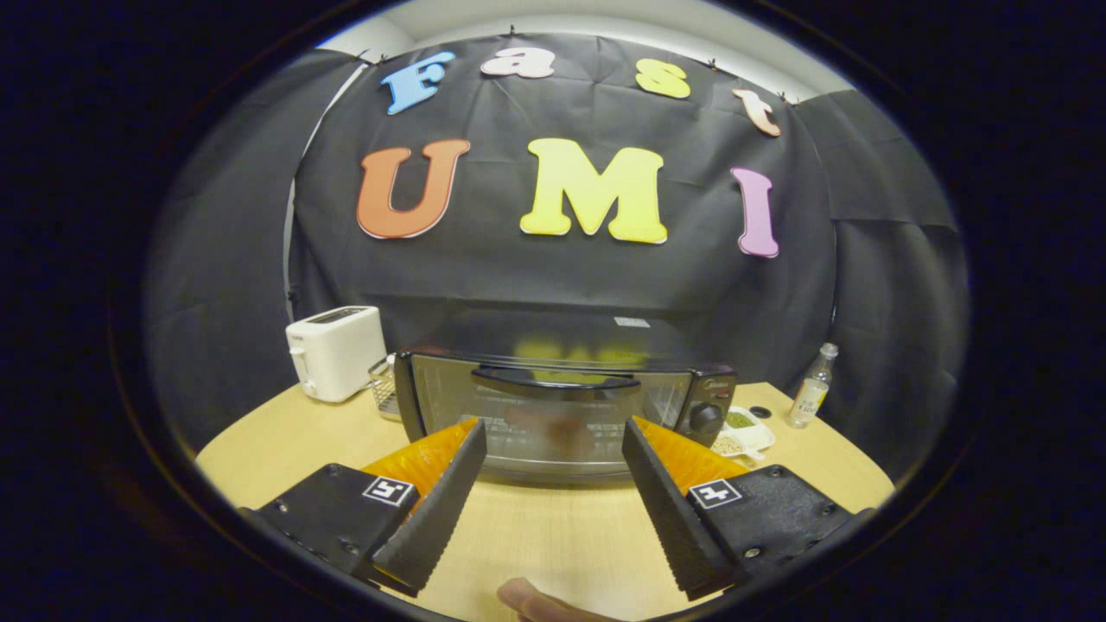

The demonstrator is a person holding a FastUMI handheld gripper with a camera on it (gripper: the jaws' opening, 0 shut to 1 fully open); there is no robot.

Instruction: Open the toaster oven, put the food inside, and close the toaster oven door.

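- The gripper (553, 432) has its fingers spread wide with nothing between them, hanging over the bare wooden table (553, 527); a fingertip (529, 600) of the person shows at 6 o'clock, behind the fingers.
- At 12 o'clock, just ahead of the fingertips, stands the toaster oven (562, 406), its glass door upright and closed, the dark handle (556, 381) running across the door's top and a control knob (706, 418) at its 3 o'clock side.
- Through the glass there is a blurred pale-brown shape, which may be food or a reflection; I cannot tell.
- Just beyond the oven at 2 o'clock lies a white dish (743, 432) holding greenish and pale bits, possibly the food.
- Judgement: a closed door and a free gripper suit either the approach to the handle or the finish with the food shut inside.
- Farther out: a white toaster (337, 352) and a wire rack (383, 389) at 10 o'clock, a small bottle (810, 387) at 2 o'clock.
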